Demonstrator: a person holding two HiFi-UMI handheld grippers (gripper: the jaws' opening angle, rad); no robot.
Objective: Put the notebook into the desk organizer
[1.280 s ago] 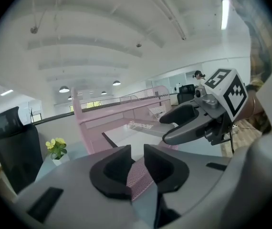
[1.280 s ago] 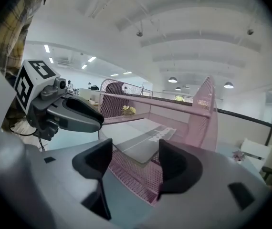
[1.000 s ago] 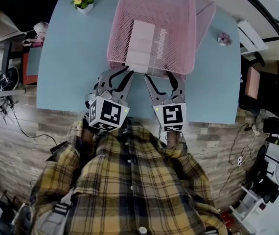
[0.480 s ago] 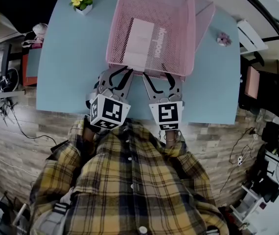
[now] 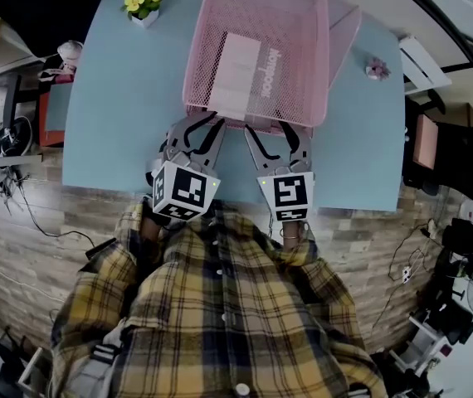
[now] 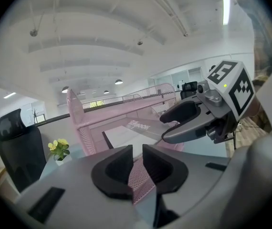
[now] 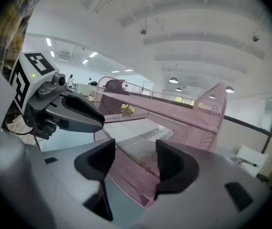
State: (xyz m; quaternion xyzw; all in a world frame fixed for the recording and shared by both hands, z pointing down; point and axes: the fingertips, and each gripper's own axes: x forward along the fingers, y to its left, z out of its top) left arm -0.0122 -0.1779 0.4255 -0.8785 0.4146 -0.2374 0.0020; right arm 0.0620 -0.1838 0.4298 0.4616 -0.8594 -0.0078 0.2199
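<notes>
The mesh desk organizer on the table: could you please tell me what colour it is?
The desk organizer is pink; the head view shows it best.

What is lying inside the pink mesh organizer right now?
A pale pink rectangular notebook lies flat on the floor of the pink wire-mesh desk organizer. Nothing else shows inside; whatever is beneath the notebook is covered.
</notes>
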